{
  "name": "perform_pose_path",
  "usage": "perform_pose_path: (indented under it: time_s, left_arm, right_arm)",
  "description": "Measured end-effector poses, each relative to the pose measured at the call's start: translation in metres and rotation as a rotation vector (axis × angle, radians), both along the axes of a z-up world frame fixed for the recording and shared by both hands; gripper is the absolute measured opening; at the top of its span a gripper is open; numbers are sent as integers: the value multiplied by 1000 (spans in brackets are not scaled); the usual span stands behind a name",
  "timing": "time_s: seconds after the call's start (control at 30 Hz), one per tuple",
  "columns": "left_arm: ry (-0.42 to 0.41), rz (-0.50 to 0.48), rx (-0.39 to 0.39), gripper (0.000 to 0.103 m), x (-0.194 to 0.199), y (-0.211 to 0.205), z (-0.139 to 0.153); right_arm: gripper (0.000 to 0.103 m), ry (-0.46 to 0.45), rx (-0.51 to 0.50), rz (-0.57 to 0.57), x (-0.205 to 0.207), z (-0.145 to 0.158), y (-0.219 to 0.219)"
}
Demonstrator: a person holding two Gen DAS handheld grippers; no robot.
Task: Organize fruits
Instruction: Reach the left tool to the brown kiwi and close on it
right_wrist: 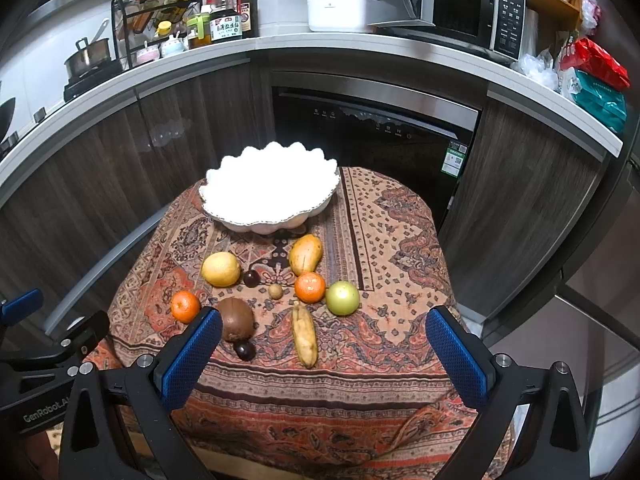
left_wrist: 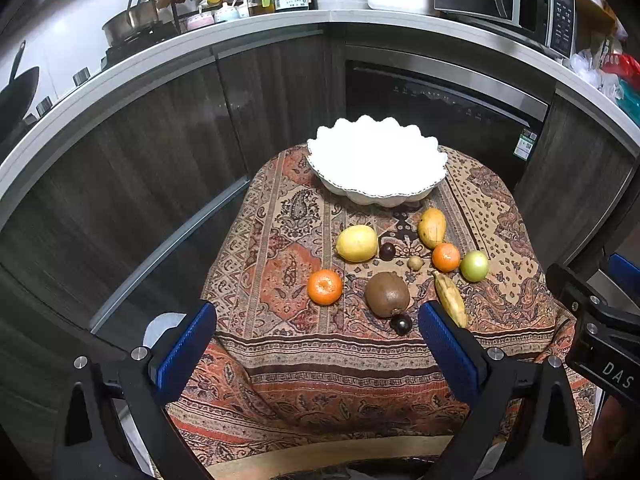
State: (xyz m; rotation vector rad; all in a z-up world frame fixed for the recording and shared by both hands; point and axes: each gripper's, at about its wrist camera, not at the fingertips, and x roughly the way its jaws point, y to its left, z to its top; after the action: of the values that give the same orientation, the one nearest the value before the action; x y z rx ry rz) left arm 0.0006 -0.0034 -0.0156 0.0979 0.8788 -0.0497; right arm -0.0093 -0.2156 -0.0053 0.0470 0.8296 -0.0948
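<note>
A white scalloped bowl (left_wrist: 378, 160) (right_wrist: 272, 188) stands empty at the far side of a small table under a patterned cloth (left_wrist: 280, 344) (right_wrist: 380, 240). In front of it lie a lemon (left_wrist: 356, 243) (right_wrist: 221, 268), a mango (left_wrist: 432, 227) (right_wrist: 305, 254), two mandarins (left_wrist: 324, 287) (right_wrist: 309, 287), a green apple (left_wrist: 474, 266) (right_wrist: 342, 298), a kiwi (left_wrist: 387, 294) (right_wrist: 237, 324), a banana (left_wrist: 451, 299) (right_wrist: 304, 336) and small dark fruits (left_wrist: 401, 323) (right_wrist: 245, 350). My left gripper (left_wrist: 318, 344) is open near the table's front edge. My right gripper (right_wrist: 324, 350) is open too, holding nothing.
Dark cabinets and a built-in dishwasher (right_wrist: 372, 136) stand close behind the table. The counter (right_wrist: 320, 46) above carries bottles, a spice rack, a rice cooker (right_wrist: 340, 12) and a microwave (right_wrist: 468, 12). The right gripper's body (left_wrist: 592, 320) shows at the left wrist view's right edge.
</note>
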Motion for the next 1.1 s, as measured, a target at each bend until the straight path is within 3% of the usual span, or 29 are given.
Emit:
perform_pose_path:
  time_s: [0.7,1.1]
  left_arm:
    - [68,-14,-3,102,24,-10,-24]
    - [116,-41,5,102,52,-31,-58]
  right_arm:
    - [103,62,9,-20,15,-28,-6]
    - [103,89,-1,-56,36,-60,-26]
